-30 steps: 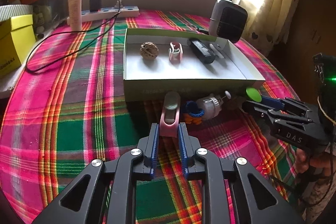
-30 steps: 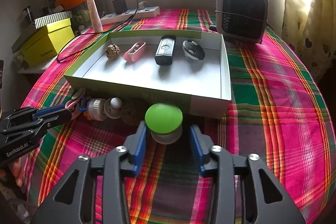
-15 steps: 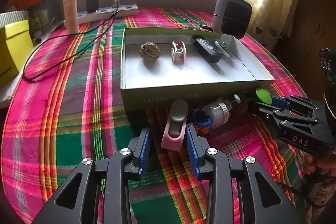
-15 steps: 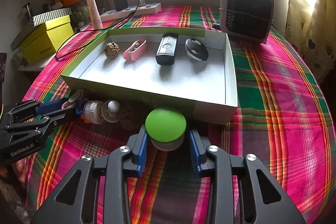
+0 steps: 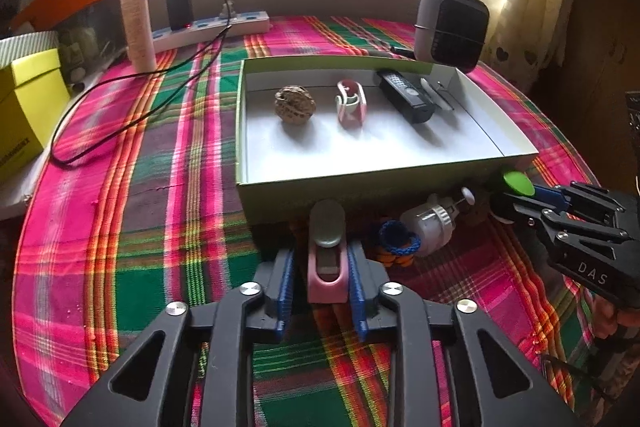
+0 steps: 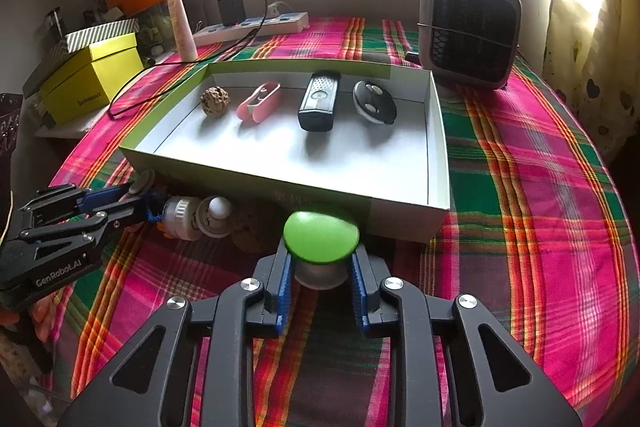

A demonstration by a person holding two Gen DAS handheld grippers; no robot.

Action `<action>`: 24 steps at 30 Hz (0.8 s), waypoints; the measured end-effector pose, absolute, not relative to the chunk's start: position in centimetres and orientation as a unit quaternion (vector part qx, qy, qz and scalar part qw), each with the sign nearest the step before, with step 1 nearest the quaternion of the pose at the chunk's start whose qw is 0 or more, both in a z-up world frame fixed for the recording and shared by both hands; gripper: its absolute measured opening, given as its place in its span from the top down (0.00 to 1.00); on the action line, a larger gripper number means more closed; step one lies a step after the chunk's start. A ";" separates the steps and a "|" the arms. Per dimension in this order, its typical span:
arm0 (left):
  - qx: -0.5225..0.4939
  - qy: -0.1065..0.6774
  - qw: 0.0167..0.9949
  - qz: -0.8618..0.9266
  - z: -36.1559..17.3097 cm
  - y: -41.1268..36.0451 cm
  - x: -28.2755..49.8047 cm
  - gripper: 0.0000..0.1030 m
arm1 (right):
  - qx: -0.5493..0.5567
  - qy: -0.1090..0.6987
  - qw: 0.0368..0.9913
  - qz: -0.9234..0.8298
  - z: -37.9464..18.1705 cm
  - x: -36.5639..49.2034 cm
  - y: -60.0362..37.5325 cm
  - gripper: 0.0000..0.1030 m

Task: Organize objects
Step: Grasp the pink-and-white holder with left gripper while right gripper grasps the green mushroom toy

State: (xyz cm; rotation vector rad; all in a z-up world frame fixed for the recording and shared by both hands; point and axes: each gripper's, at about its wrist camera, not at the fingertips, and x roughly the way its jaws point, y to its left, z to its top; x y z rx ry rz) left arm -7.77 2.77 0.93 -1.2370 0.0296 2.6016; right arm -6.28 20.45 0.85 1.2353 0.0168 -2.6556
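My left gripper (image 5: 320, 281) is shut on a pink clip (image 5: 326, 259) with a grey lever, held just in front of the green-walled tray (image 5: 400, 175). My right gripper (image 6: 320, 277) is shut on a green-topped round object (image 6: 320, 237), also just before the tray's (image 6: 404, 223) near wall. The tray holds a walnut (image 5: 294, 105), a pink clip (image 5: 351, 103), a black remote (image 5: 404, 95) and an oval grey fob (image 6: 374, 103). A white bulb-like piece (image 5: 430, 223) and a blue-orange cord (image 5: 396, 241) lie on the cloth between my grippers.
A plaid cloth (image 5: 140, 207) covers the round table. A small heater (image 6: 470, 27) stands behind the tray at right. A power strip (image 5: 208, 29) with charger and cable, a tube (image 5: 138, 21) and a yellow box (image 5: 24, 103) sit at back left.
Both grippers have risen and drawn back a little from the tray's near wall, each holding its object. The left jaws loosened briefly around the pink clip, then closed on it again.
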 end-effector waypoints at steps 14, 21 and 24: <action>-0.426 -0.002 0.120 0.897 0.9 2.6 -7.6 0.85 | 0.414 0.000 0.107 -0.904 0.9 -6.2 20.7 0.82; -0.426 -0.007 0.120 0.897 0.9 2.6 -7.4 0.85 | 0.410 -0.002 0.107 -0.906 1.1 -5.9 20.7 0.82; -0.426 -0.007 0.121 0.897 0.9 2.5 -7.4 0.85 | 0.408 -0.003 0.107 -0.906 1.1 -5.8 20.7 0.82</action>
